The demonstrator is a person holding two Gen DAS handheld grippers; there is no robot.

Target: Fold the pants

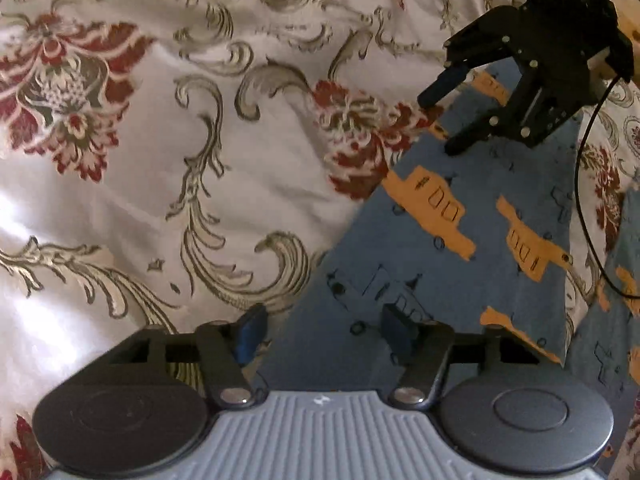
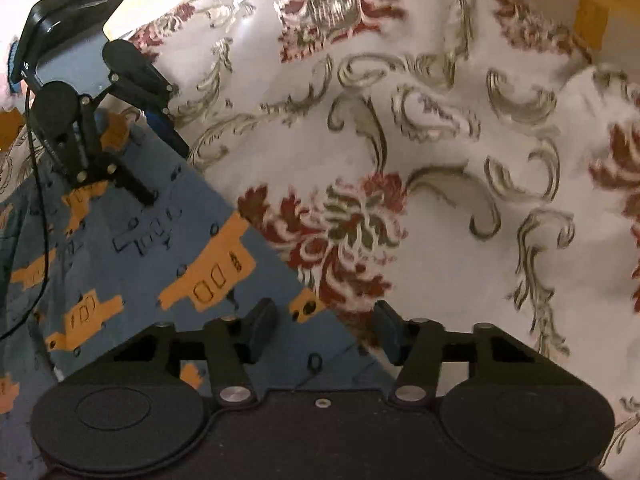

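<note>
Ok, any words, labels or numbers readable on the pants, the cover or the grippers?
No text can be read anywhere.
pants: orange and outlined truck drawings only, no letters.
white mark on the left gripper body: too small to read.
floral cover: pattern only.

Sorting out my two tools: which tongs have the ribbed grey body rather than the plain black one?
The left tongs: ribbed grey body behind their blue pads, over the truck-print pants. The right tongs have a plain black body.
</note>
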